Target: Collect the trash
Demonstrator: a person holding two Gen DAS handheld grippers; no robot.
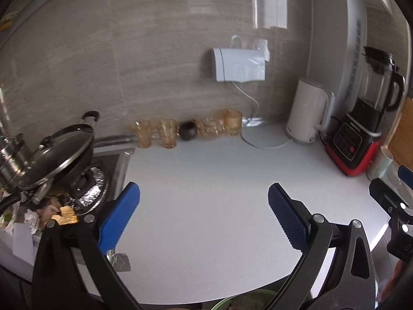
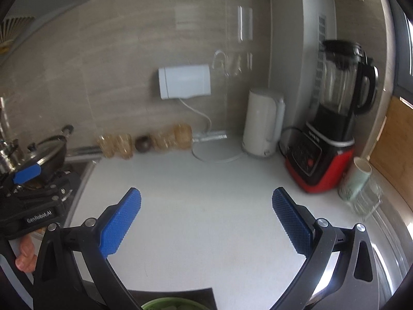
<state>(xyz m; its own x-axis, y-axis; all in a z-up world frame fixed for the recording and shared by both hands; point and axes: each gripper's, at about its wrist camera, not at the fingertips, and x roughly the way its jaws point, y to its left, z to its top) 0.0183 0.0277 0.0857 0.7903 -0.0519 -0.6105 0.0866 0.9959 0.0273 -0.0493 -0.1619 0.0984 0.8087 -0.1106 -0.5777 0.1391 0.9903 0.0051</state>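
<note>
My left gripper is open and empty above the white counter. My right gripper is open and empty too, over the same counter. The left gripper also shows at the left edge of the right wrist view. Trash lies at the left by the stove: crumpled white tissue, an orange-yellow scrap, and a piece of foil at the counter's front edge. A green bin rim shows below the counter edge, also in the right wrist view.
A lidded black pan sits on the foil-lined stove. Amber glasses and a dark bowl line the wall. A white kettle, a red-based blender, a paper cup and a clear glass stand at the right.
</note>
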